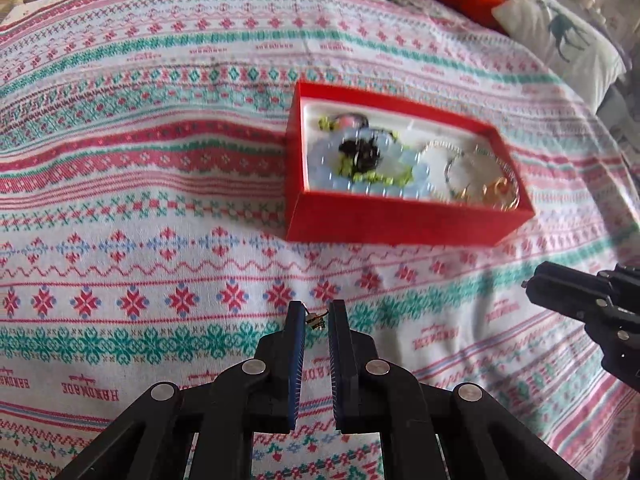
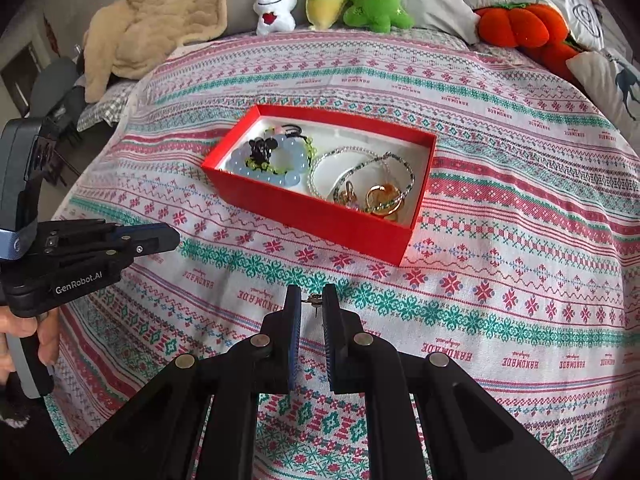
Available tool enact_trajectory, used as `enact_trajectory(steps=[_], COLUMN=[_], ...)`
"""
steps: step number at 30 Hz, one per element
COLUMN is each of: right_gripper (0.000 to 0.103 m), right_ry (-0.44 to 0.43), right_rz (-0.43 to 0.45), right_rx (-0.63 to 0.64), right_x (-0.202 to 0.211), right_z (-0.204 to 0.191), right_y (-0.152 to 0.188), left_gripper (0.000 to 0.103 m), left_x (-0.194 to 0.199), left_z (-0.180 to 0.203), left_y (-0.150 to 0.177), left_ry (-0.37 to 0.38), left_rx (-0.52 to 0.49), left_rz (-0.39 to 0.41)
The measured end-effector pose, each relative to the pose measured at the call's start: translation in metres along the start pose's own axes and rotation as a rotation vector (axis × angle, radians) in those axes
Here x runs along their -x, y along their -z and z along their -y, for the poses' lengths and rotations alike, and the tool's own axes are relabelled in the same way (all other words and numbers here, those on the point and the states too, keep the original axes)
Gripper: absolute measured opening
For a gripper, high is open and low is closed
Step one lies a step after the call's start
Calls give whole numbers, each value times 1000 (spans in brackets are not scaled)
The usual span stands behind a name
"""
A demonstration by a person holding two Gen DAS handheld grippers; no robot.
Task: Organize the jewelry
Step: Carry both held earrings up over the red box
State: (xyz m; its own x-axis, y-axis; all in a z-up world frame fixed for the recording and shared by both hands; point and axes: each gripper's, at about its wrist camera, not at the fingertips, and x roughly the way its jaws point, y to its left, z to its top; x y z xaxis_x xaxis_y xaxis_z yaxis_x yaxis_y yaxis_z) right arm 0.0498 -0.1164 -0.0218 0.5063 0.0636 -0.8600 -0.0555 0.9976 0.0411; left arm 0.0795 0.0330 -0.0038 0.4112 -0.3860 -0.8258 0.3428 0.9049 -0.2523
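While each of my tongs, left (image 1: 317, 317) and right (image 2: 311, 301), pinches a tiny earring, I should carry both gently over the red box (image 2: 320, 208) before letting go.

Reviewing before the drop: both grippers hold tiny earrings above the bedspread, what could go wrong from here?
1. Each earring is pinched only at the fingertips; a slip could lose it on the busy patterned bedspread.
2. The red box is already crowded with bracelets, so earrings may tangle.
3. The soft bed could let the box tip if nudged.
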Motion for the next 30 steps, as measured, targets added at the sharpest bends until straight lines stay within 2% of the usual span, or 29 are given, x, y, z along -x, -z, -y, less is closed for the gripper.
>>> enact_trajectory(steps=[4,9,21,30], right_gripper=[11,11,11,11], right_ry=[-7,-12,-2,-3], right_rz=[18,30,79,80], right_rx=[-32,-69,-114,-204], right_x=[8,16,24,13], right_z=[5,9,15,37], right_y=[-11,-22,-52,-61], left_gripper=[6,6,6,6], left_x=[7,9,-11,-28], left_z=[-1,6,20,46], left_y=[-8,-20,-44,-54], left_ry=[19,8,2,44], left_rx=[39,52,83,42], left_rz=[20,54,85,95])
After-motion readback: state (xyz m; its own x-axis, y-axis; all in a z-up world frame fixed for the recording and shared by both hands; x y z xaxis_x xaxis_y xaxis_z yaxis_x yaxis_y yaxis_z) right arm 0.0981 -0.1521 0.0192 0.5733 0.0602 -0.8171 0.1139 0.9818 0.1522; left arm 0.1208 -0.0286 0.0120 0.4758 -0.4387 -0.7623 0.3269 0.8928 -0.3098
